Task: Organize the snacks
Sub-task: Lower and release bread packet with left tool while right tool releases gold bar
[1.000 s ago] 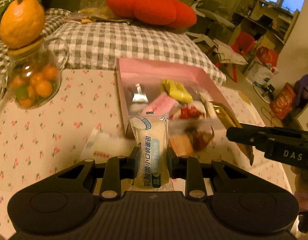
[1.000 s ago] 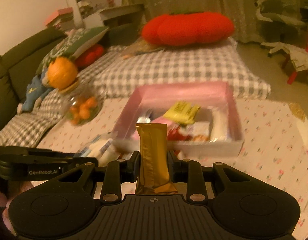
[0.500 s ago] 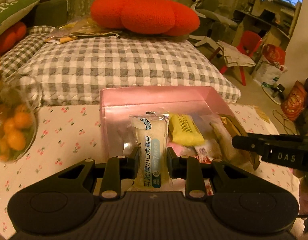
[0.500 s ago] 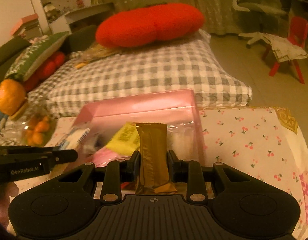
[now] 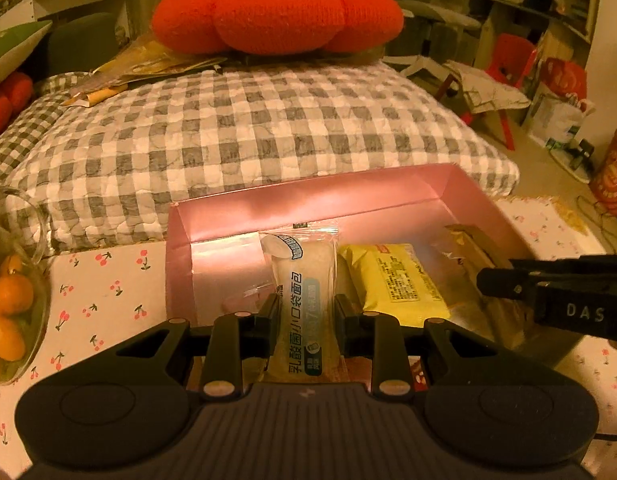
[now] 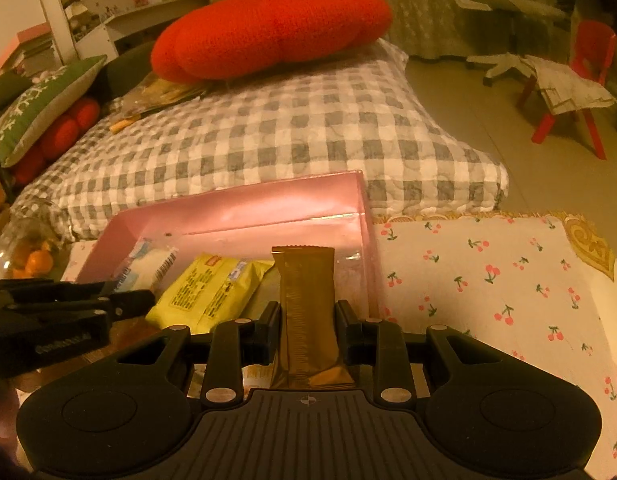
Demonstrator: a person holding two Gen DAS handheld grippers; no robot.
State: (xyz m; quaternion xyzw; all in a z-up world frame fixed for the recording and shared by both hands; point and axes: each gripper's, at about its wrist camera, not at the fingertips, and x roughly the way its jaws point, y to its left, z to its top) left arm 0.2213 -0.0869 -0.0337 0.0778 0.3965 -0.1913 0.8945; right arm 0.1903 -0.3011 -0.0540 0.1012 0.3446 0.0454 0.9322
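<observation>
Holding both over pink box (image 5: 308, 196): left gripper (image 5: 304, 312) pinches white bread pack (image 5: 302, 280), right gripper (image 6: 308, 316) pinches gold bar (image 6: 306, 292); lower into bare far corners beside yellow pack (image 5: 396, 276) before releasing

White letters "DAS" stand on the black body of the right gripper (image 5: 493, 283), seen from the left wrist view. The clear bread packet (image 5: 304, 300) bears a vertical line of large Chinese characters, 乳酸菌小口袋面包. The yellow packet (image 5: 396, 278) carries fine print and a small red label, both too small to read.
</observation>
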